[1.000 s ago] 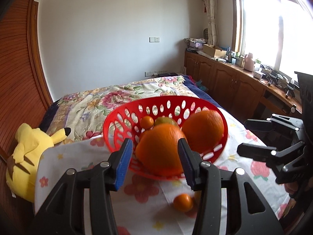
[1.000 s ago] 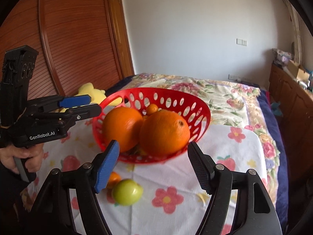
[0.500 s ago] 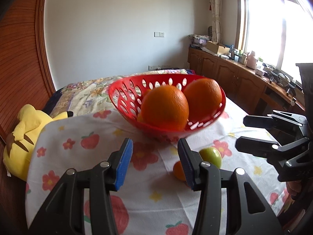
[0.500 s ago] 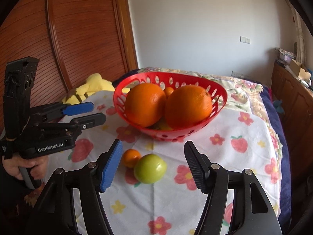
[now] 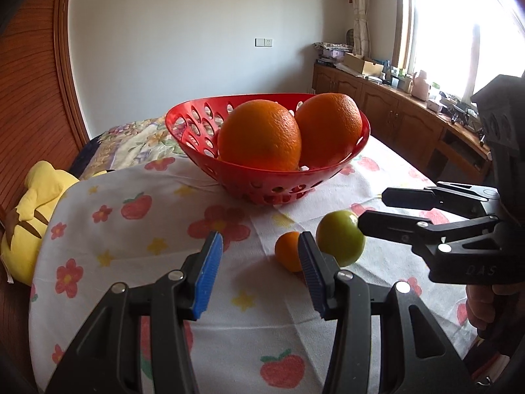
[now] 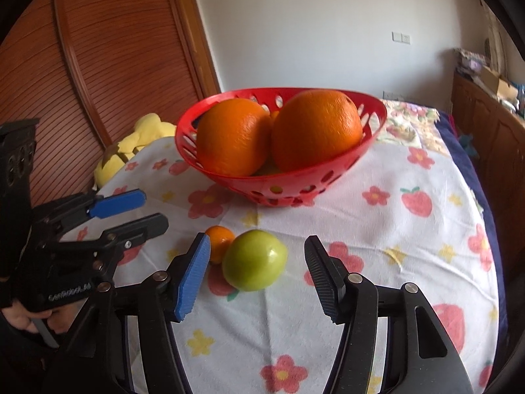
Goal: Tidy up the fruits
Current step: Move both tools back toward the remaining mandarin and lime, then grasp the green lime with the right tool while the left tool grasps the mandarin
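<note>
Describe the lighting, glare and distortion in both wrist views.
Left wrist view: the window is blown out to white, and the wall and wardrobe edges bow with fisheye curvature. Right wrist view: softer, even light, with a highlight on the green apple; the wardrobe door curves and the corners go dark.

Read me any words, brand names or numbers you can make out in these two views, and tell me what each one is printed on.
"DAS": raised letters on the black plastic body of the right gripper, seen from the left wrist camera.
White lettering on the black plastic body of the left gripper, seen from the right wrist camera: too blurred to read.
No other text shows.
</note>
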`<state>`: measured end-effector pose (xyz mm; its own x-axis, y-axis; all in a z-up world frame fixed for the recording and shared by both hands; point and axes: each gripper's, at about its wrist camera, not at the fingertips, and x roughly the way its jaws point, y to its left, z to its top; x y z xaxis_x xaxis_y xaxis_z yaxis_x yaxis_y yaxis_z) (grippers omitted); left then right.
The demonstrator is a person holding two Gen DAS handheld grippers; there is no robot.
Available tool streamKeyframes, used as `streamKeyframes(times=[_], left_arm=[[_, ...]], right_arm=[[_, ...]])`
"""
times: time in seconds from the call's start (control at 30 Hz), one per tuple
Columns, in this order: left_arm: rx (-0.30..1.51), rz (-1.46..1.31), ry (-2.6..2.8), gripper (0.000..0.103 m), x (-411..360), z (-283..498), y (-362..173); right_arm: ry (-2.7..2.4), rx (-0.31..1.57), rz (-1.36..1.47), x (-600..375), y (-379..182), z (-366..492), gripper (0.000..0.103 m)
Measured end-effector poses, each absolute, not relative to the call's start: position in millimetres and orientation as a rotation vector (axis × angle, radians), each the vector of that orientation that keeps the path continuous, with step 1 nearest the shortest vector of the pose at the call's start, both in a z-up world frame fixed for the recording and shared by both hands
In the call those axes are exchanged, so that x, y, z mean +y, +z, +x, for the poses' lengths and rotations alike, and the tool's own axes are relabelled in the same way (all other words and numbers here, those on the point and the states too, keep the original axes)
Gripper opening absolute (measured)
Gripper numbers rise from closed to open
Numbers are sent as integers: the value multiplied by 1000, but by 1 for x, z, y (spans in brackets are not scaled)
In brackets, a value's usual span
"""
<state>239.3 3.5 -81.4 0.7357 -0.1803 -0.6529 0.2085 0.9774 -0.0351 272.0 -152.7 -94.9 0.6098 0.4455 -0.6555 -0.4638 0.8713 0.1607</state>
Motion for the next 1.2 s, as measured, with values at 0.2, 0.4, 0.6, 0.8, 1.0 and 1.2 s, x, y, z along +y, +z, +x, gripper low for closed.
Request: streamKeyframes(times=[0.2, 0.4, 0.6, 0.8, 1.0, 1.2], left_arm=[[713, 51, -218, 48, -3, 240, -83], [730, 51, -213, 48, -3, 243, -87], [751, 47, -214, 48, -7, 249, -93], [781, 24, -229, 48, -8, 255, -96], [795, 27, -234, 48, -12, 261, -100], [829, 12, -251, 48, -18, 267, -106]], right_arm=[[531, 787, -23, -148, -103, 278, 61], [529, 822, -36, -145, -114, 285, 62], [551, 870, -30, -141, -124, 293, 59], [553, 871, -30, -144, -125, 291, 56], [531, 857, -14, -159, -122, 287, 56], [515, 848, -2, -172, -116, 285, 56]])
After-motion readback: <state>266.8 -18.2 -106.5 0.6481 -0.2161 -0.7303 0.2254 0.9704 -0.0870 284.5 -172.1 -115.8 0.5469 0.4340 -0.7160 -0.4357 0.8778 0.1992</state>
